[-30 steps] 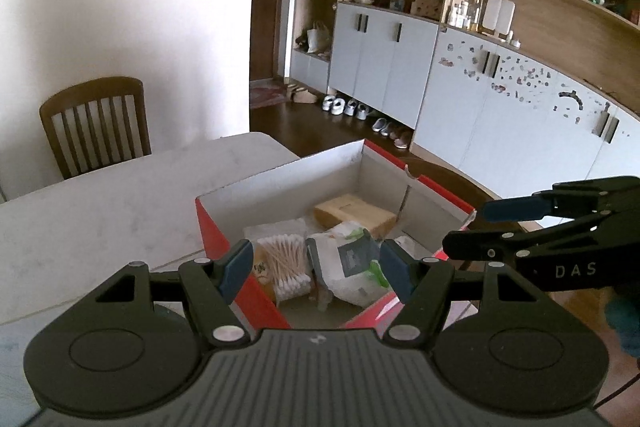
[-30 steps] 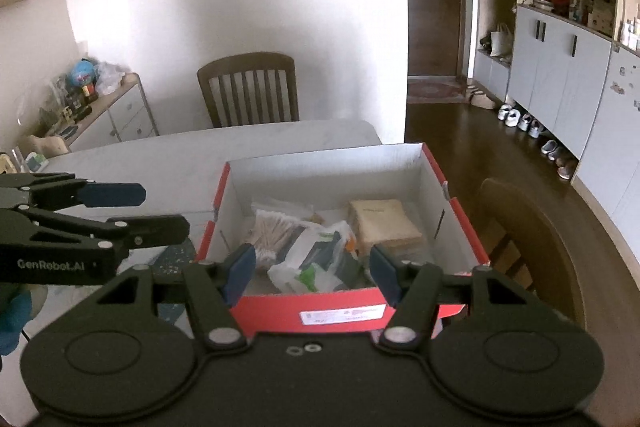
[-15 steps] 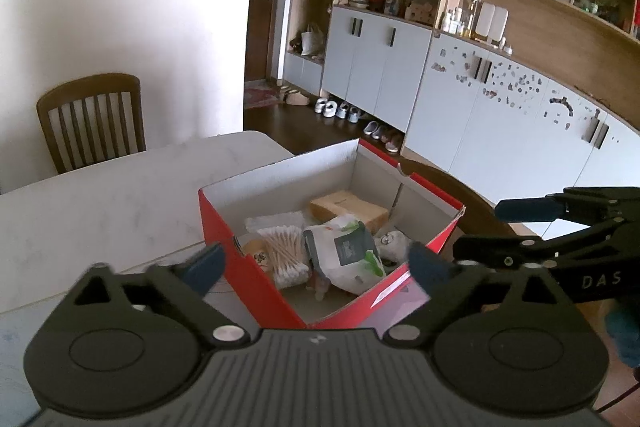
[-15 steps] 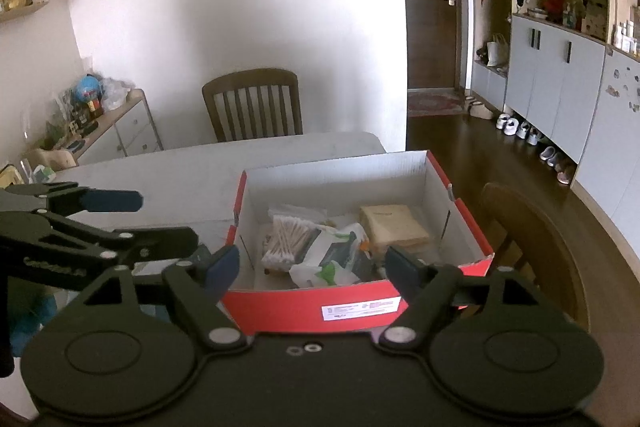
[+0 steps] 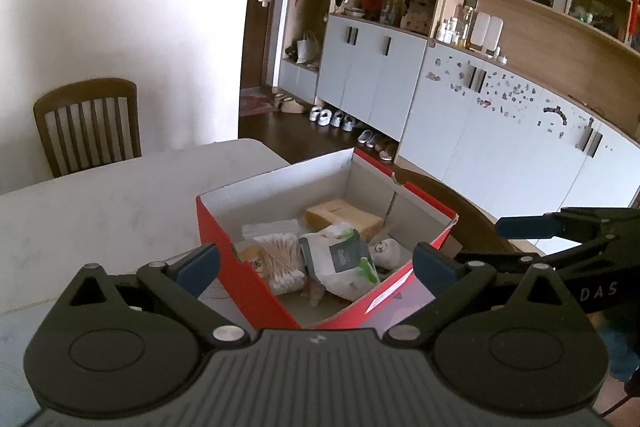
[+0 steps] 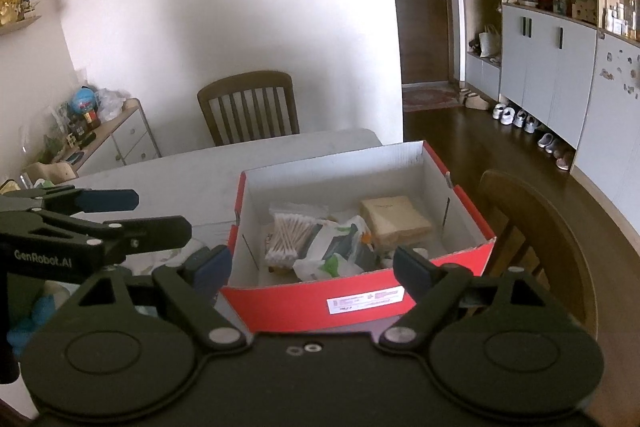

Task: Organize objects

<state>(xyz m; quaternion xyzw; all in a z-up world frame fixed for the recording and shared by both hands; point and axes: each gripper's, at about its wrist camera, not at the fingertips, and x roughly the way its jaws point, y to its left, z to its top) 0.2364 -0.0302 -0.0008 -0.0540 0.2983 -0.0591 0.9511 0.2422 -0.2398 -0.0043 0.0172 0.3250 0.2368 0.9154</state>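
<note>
Left tongs [image 5: 314, 267]: spread fully wide, empty. Right tongs [image 6: 310, 263]: opening, nothing gripped. Both hovered before the red box [image 6: 360, 301] on the bench [image 5: 100, 199].

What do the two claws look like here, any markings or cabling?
Both are matte black linkage frames with silver pivot pins, round discs on the body and dark blue finger pads. The left claw has a ribbed grey housing and reads "GenRobot.AI" on its side in the right wrist view. The right claw shows "DAS" lettering in the left wrist view. Blue gloves show behind each. A thin dark cable may trail at the lower right.
</note>
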